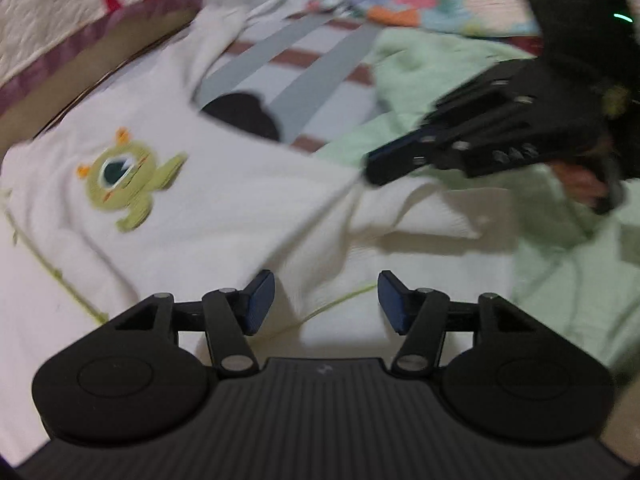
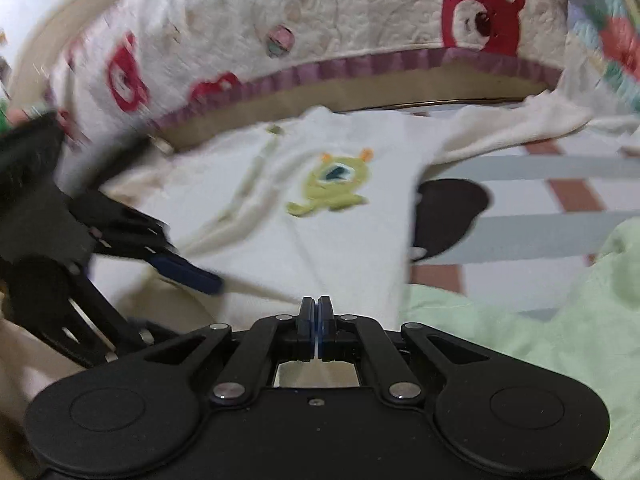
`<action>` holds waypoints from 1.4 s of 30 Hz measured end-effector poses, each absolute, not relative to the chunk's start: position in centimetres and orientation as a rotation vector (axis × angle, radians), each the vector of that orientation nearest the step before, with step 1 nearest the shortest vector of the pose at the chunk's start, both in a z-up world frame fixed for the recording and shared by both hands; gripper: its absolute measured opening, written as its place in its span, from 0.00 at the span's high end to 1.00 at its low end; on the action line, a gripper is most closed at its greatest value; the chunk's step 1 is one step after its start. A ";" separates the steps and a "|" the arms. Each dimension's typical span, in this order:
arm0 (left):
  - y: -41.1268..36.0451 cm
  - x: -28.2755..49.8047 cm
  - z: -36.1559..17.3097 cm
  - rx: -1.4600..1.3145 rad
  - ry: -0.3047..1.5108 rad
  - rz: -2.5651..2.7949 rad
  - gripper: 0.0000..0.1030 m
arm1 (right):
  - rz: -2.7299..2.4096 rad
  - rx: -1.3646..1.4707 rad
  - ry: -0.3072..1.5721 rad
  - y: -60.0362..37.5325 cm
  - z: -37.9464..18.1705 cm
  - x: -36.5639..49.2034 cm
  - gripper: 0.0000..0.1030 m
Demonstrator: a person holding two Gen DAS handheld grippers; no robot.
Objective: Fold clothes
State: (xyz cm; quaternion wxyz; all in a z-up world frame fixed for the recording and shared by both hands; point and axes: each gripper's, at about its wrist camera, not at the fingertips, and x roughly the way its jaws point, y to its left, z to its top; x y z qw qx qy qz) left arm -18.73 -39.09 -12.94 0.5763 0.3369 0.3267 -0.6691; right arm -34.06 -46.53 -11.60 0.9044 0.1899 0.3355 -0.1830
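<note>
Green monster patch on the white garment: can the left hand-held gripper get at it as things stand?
Probably yes. The left hand-held gripper is open above the white garment, and nothing covers the monster patch ahead to its left.

One white garment (image 1: 224, 200) bears one green monster patch (image 1: 120, 176). Beside the garment lies one pale green cloth (image 1: 460, 76). Two grippers show, left (image 1: 326, 300) and right (image 2: 316, 312).
</note>
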 end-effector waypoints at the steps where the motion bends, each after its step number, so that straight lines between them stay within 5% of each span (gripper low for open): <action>1: -39.2 -18.3 -13.3 0.779 0.779 -1.533 0.49 | -0.452 0.354 0.751 -46.1 -11.5 -33.6 0.99; 4: -39.2 -17.0 -13.8 0.757 0.808 -1.453 0.49 | -0.573 0.302 0.869 -45.0 -11.3 -32.5 0.90; 21: -38.3 -14.1 -12.6 0.472 0.920 -1.442 0.45 | -0.276 0.641 0.850 -42.2 -13.7 -32.3 0.62; 31: -37.7 -14.2 -12.6 0.444 0.930 -1.445 0.45 | -0.587 0.211 0.705 -44.2 -12.3 -33.2 0.62; 42: -37.7 -15.4 -13.0 0.550 0.873 -1.439 0.45 | -0.266 0.464 0.723 -40.9 -12.1 -33.7 0.62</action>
